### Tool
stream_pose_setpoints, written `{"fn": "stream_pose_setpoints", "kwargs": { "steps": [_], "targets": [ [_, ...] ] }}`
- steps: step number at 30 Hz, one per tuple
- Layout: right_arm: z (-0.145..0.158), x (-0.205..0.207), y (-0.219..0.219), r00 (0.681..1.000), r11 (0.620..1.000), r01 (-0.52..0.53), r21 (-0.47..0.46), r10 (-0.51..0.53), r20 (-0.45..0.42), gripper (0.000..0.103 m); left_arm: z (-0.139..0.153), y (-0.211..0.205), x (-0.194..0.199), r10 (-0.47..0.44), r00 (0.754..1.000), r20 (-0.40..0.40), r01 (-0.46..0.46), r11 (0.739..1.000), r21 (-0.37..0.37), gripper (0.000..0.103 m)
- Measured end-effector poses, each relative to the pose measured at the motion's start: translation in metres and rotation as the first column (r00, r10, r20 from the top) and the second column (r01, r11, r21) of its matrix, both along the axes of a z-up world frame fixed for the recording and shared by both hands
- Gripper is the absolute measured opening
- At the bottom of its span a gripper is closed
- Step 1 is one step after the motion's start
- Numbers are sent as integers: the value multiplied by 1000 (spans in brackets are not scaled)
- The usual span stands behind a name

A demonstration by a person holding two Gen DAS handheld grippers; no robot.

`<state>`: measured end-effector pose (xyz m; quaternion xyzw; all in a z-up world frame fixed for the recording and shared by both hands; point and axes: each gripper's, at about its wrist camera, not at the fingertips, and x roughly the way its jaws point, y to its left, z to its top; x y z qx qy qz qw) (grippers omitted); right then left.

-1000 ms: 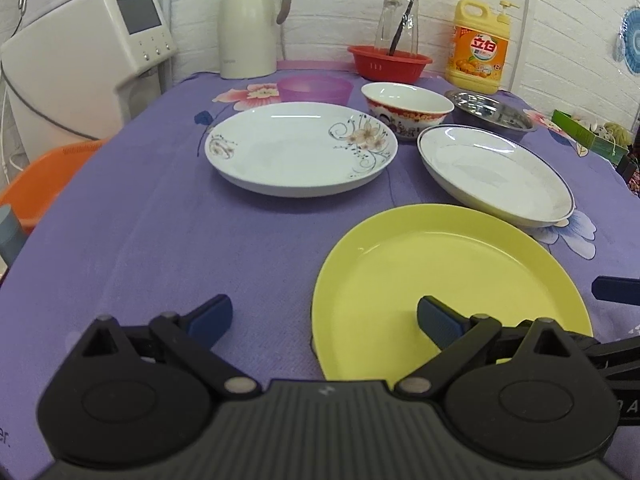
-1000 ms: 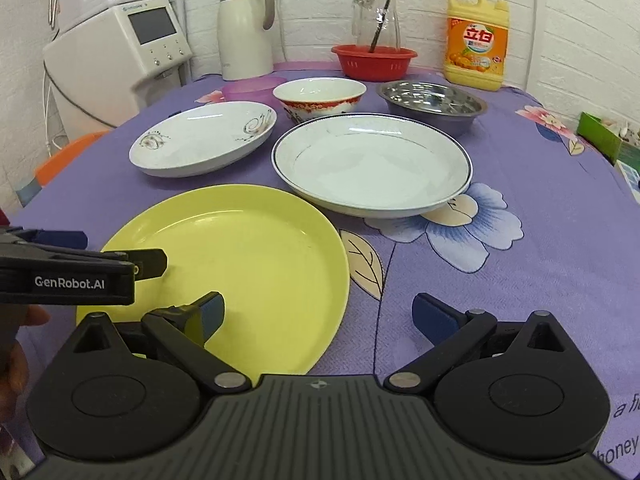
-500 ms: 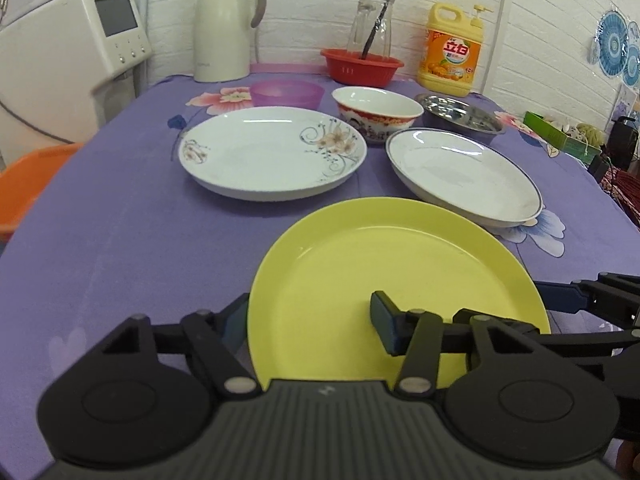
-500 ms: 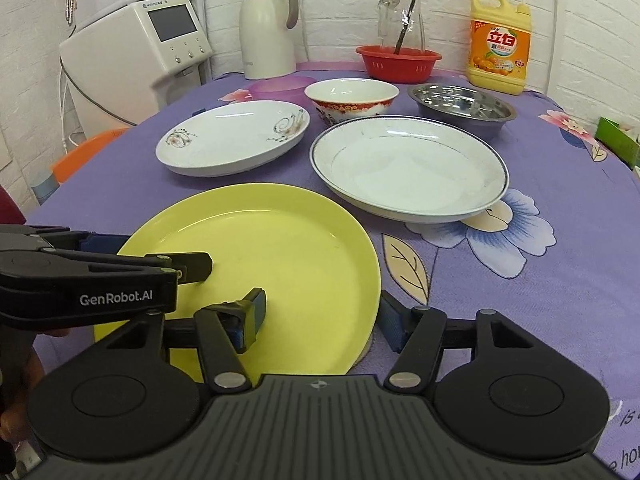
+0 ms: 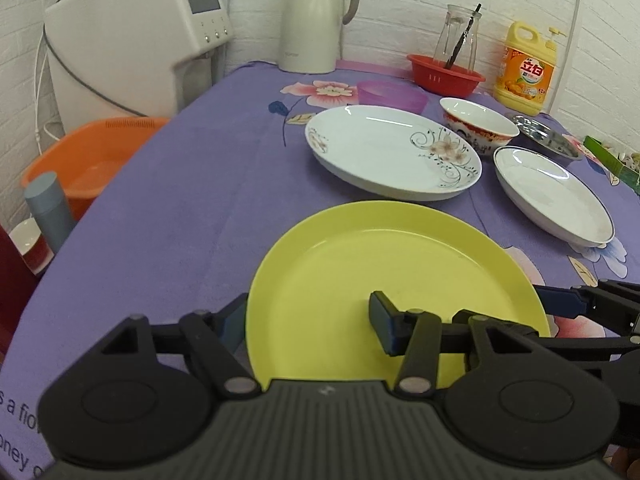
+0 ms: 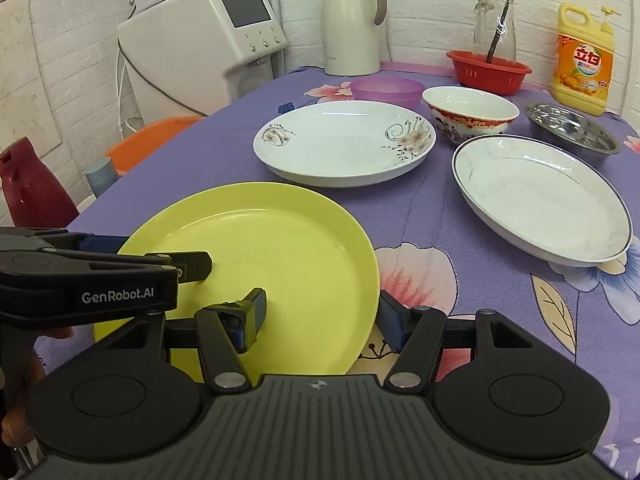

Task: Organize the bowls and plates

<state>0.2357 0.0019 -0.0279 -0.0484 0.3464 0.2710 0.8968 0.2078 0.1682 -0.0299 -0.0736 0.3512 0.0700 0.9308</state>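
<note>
A yellow plate (image 5: 384, 272) (image 6: 256, 252) is lifted off the purple cloth, tilted. My left gripper (image 5: 308, 324) is shut on its left rim, one finger above and one below. My right gripper (image 6: 320, 316) is shut on its right rim the same way. The left gripper also shows in the right wrist view (image 6: 144, 258). Behind stand a white flowered plate (image 5: 392, 152) (image 6: 344, 142), a blue-rimmed white plate (image 5: 554, 194) (image 6: 540, 196), a red-patterned bowl (image 5: 478, 124) (image 6: 468, 114), a purple bowl (image 5: 390, 96) (image 6: 386, 90) and a steel bowl (image 5: 548, 138) (image 6: 572, 126).
At the back stand a thermos jug (image 5: 314, 18), a red basket (image 5: 446, 74) with a glass jar, a detergent bottle (image 5: 524, 68) and a white appliance (image 5: 132, 36). An orange basin (image 5: 88, 160) and a grey flask (image 5: 50, 208) sit off the table's left edge.
Both grippers closed on the yellow plate's opposite rims and raised it; the views have swung left and the plate now tilts above the cloth.
</note>
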Motion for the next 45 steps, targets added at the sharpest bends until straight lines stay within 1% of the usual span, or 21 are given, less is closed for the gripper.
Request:
{"fn": "stream_pose_setpoints", "kwargs": {
  "steps": [3, 4, 5, 6, 7, 8, 9, 11, 15, 18, 21, 24, 26, 28, 30, 32, 34, 38, 43, 45],
  "targets": [
    [-1, 2, 1, 1000, 1000, 16, -17, -15, 18, 99, -4, 1, 3, 8, 1000, 17, -8, 1000, -13, 52],
    [-2, 3, 1, 1000, 1000, 15, -19, -14, 19, 100, -4, 0, 3, 4, 1000, 20, -4, 1000, -12, 60],
    [-2, 1, 2, 1000, 1000, 2, -30, -1, 25, 103, -6, -2, 2, -6, 1000, 24, 6, 1000, -4, 62],
    [-4, -1, 5, 999, 999, -15, -40, 16, 32, 103, -7, -3, 1, 1, 999, 32, -1, 1000, -4, 63],
    [-4, -3, 5, 999, 999, -15, -46, 17, 43, 103, -6, -2, 0, 0, 1000, 31, 0, 1000, -10, 66],
    [-4, -4, 4, 999, 999, -21, -43, 23, 40, 103, -6, 0, 0, -12, 999, 30, 13, 1000, -22, 66],
    [-2, -2, 1, 999, 999, -35, -32, 36, 24, 103, -4, 2, 0, -11, 999, 40, 13, 999, -43, 68],
    [6, 2, -12, 1000, 1000, -16, 14, 16, 8, 103, 2, 10, -2, 7, 998, 67, -1, 996, -88, 69],
    [32, 7, -42, 994, 996, 63, 69, -68, 80, 103, 14, 18, 6, 35, 994, 106, -25, 995, -101, 70],
    [49, 36, -50, 993, 991, 60, 120, -72, 92, 103, 23, 23, 19, 52, 991, 122, -40, 994, -100, 70],
    [60, 73, -41, 992, 989, 34, 145, -51, 117, 103, 31, 28, 27, 75, 987, 139, -62, 993, -99, 70],
    [56, 115, -28, 997, 986, -1, 166, -12, 79, 103, 33, 34, 34, 98, 986, 137, -85, 992, -96, 70],
    [44, 138, -24, 1000, 981, -11, 194, 9, 14, 103, 32, 38, 36, 105, 986, 132, -93, 992, -90, 70],
    [33, 156, -25, 998, 971, 2, 239, 12, -59, 103, 32, 43, 39, 107, 986, 129, -98, 992, -77, 70],
    [26, 166, -27, 995, 964, 24, 265, 3, -103, 103, 31, 48, 43, 114, 984, 134, -106, 992, -68, 70],
    [24, 171, -23, 994, 965, 18, 262, 12, -109, 103, 30, 52, 46, 119, 983, 139, -109, 991, -75, 70],
    [24, 175, -18, 994, 971, 6, 241, 19, -105, 103, 29, 56, 52, 116, 984, 138, -104, 991, -87, 70],
    [17, 187, -9, 993, 980, -4, 199, 27, -115, 103, 27, 60, 62, 107, 986, 128, -98, 992, -79, 70],
    [15, 187, 6, 993, 984, -8, 175, 29, -118, 103, 29, 69, 77, 106, 988, 116, -96, 991, -88, 70],
    [14, 184, 12, 994, 987, -27, 156, 44, -103, 103, 31, 71, 86, 107, 988, 115, -98, 992, -82, 70]
  ]
}}
